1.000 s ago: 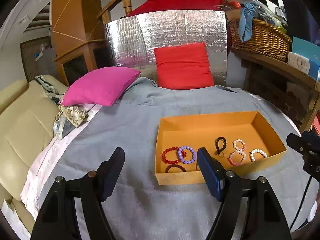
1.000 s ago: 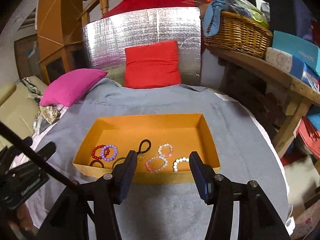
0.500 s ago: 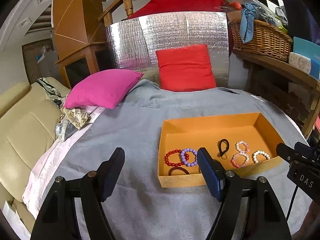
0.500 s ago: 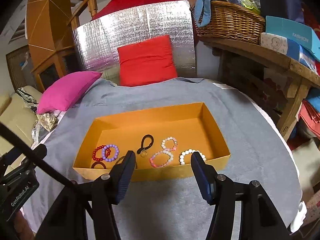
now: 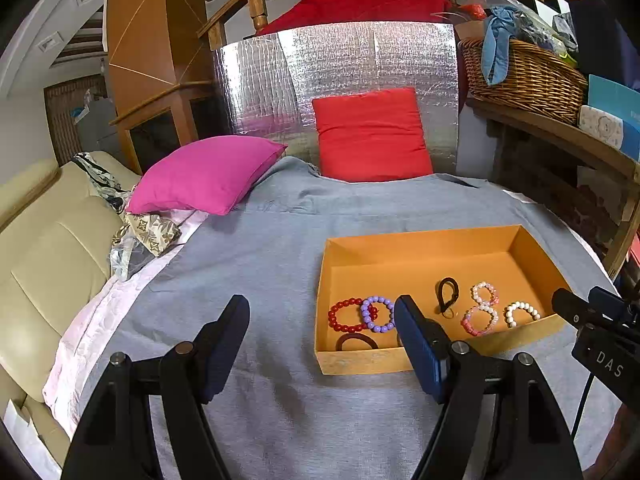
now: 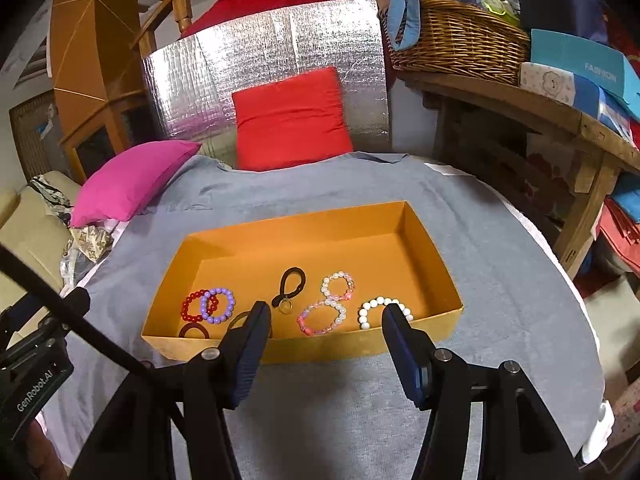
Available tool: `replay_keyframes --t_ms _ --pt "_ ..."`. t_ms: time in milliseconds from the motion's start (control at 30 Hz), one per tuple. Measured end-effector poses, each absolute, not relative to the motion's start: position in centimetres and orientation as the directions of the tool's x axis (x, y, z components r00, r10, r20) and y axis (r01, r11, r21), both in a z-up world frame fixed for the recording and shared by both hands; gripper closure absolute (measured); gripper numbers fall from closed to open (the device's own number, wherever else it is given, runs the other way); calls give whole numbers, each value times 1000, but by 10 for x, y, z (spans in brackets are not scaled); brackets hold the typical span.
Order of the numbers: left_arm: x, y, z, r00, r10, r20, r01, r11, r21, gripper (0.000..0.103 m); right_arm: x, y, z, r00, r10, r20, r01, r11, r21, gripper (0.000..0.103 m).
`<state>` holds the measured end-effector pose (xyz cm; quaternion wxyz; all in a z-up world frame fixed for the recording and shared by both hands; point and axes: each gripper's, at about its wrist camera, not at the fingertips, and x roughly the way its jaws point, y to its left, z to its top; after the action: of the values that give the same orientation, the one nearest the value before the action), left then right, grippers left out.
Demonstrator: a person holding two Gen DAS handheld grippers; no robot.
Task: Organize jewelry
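An orange cardboard box (image 5: 420, 240) (image 6: 312, 220) lies on the grey cloth. Inside are a red bead bracelet (image 5: 346, 316) (image 6: 191, 305), a purple one (image 5: 378, 314) (image 6: 218, 305), a dark hair tie (image 5: 356, 342) (image 6: 192, 331), a black loop (image 5: 447, 294) (image 6: 289, 286), two pink-and-white bracelets (image 5: 482, 312) (image 6: 338, 282), and a white bead bracelet (image 5: 520, 312) (image 6: 382, 310). My left gripper (image 5: 322, 334) is open and empty, in front of the box's left corner. My right gripper (image 6: 326, 340) is open and empty, just before the box's near wall.
A pink cushion (image 5: 204, 174) and a red cushion (image 5: 370, 134) lie at the back against a silver foil panel (image 5: 340, 80). A cream sofa (image 5: 44, 248) is left. A wooden shelf with a wicker basket (image 6: 452, 38) and boxes is right.
Both grippers have drawn back and risen slightly from the box, so more of its inside shows. The jewelry has not moved. Both grippers stay open.
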<state>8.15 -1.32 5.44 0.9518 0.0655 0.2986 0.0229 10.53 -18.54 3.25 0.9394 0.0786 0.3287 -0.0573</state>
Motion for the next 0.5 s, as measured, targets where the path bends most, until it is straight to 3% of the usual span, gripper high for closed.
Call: replay_keyframes --t_ms 500 --pt "83 -15 52 815 84 -574 -3 990 141 28 105 -187 31 777 -55 -628 163 980 117 41"
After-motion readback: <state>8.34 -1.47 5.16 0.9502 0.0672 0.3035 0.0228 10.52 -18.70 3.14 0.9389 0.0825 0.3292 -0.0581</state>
